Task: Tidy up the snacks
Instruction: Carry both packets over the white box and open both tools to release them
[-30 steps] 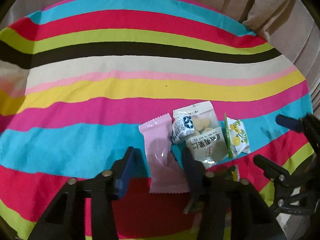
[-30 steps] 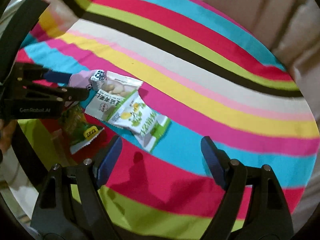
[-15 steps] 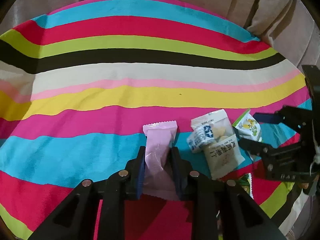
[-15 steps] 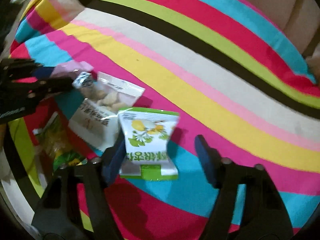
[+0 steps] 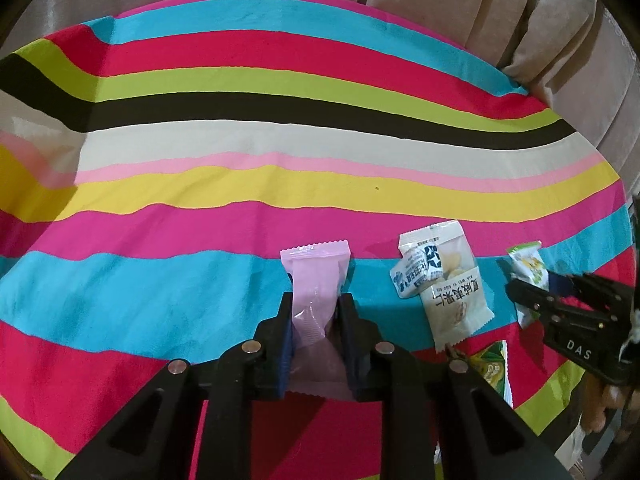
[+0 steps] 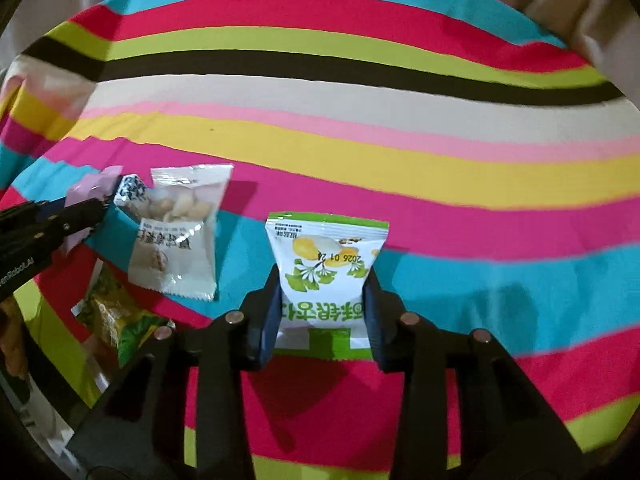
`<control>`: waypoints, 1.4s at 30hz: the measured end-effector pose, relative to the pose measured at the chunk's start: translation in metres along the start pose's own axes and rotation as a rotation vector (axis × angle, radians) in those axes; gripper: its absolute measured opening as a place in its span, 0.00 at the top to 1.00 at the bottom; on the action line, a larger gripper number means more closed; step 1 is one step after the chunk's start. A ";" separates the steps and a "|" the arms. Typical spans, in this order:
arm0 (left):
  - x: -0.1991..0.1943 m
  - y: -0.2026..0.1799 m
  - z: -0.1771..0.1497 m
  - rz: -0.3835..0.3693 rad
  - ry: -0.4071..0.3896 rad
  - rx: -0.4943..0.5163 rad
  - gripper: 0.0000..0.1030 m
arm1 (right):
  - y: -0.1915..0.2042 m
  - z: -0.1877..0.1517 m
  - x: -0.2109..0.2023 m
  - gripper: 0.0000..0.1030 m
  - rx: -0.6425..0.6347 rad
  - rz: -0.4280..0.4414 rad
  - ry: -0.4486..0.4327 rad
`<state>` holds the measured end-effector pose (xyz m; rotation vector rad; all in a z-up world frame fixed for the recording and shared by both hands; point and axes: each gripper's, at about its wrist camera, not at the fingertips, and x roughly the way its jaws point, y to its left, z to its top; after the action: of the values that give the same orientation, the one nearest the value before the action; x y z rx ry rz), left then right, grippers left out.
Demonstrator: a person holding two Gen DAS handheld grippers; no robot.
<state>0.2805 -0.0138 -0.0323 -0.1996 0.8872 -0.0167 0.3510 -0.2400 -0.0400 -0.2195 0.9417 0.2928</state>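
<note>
My left gripper [image 5: 316, 304] is shut on a pink snack packet [image 5: 316, 276] and holds it above the striped cloth. My right gripper [image 6: 322, 280] is shut on a green-and-white ginkgo snack packet [image 6: 326, 264], also lifted. In the left wrist view the right gripper [image 5: 532, 292] shows at the right with that packet [image 5: 528, 266]. A clear nut packet [image 5: 452, 300] with a small blue-and-white candy [image 5: 416, 274] on it lies on the cloth between the grippers. A yellow-green packet [image 6: 116, 316] lies near the cloth's front edge.
The striped cloth [image 5: 280, 140] covers the table. Beige curtains [image 5: 560, 40] hang behind it. The table edge runs close by the yellow-green packet [image 5: 490, 368]. The left gripper shows at the left of the right wrist view [image 6: 100, 204].
Both grippers have shut on their packets, the left on the pink one, the right on the ginkgo one, and lifted them off the cloth.
</note>
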 end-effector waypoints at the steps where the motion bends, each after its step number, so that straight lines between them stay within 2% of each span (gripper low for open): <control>1: 0.000 0.000 -0.001 0.000 0.000 -0.001 0.79 | -0.001 -0.004 -0.002 0.61 0.026 -0.014 -0.003; 7: -0.003 -0.001 -0.006 -0.004 0.006 -0.011 0.80 | -0.006 -0.030 -0.015 0.61 0.093 -0.056 -0.002; 17: -0.024 0.002 -0.027 -0.003 0.004 -0.027 0.81 | 0.000 -0.067 -0.046 0.61 0.099 -0.086 0.005; 28: -0.056 -0.008 -0.041 -0.014 -0.023 -0.021 0.81 | -0.011 -0.082 -0.093 0.61 0.148 -0.099 -0.029; 33: -0.073 -0.019 -0.049 -0.036 -0.033 -0.015 0.81 | -0.018 -0.094 -0.109 0.61 0.172 -0.106 -0.036; 42: -0.090 -0.061 -0.060 -0.093 -0.029 0.052 0.81 | -0.028 -0.110 -0.129 0.61 0.205 -0.116 -0.054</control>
<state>0.1818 -0.0751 0.0110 -0.1921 0.8466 -0.1228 0.2057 -0.3195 0.0046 -0.0771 0.8948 0.0942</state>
